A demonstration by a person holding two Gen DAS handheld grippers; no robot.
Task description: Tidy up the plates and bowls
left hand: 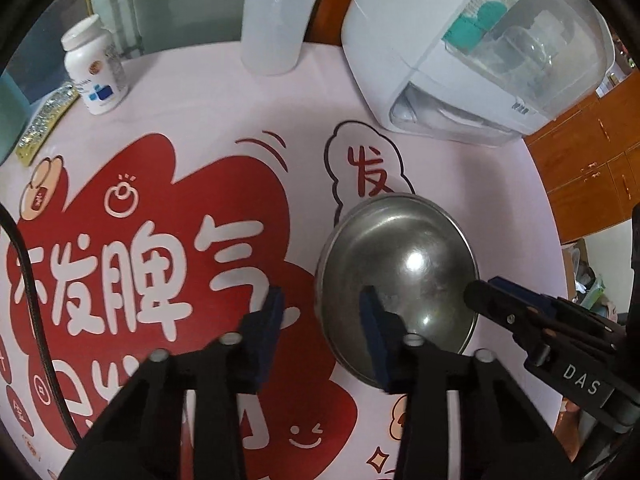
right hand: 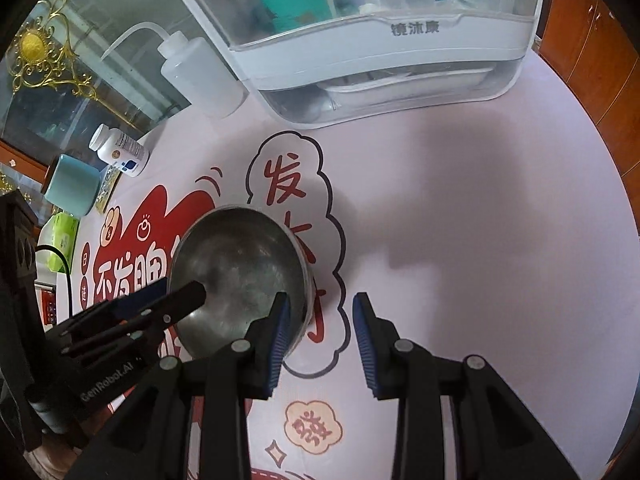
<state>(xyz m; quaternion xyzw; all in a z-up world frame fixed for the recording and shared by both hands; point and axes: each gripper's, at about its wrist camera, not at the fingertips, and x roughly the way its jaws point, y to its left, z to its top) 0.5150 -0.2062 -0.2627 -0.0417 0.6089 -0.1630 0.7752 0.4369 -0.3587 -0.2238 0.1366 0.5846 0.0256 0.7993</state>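
A steel bowl sits upright on the round table with the red-and-pink printed cover. My left gripper is open; its right finger is over the bowl's near left rim, its left finger outside the bowl. My right gripper is open; its left finger is over the bowl's right rim, its right finger over bare cover. Each gripper shows in the other's view: the right one at the bowl's right edge, the left one at its left edge. No plates show.
A white cabinet with a clear lid stands at the table's back. A clear squeeze bottle, a white pill bottle, a foil strip and a teal cup stand at the back left. Wooden cupboards are at right.
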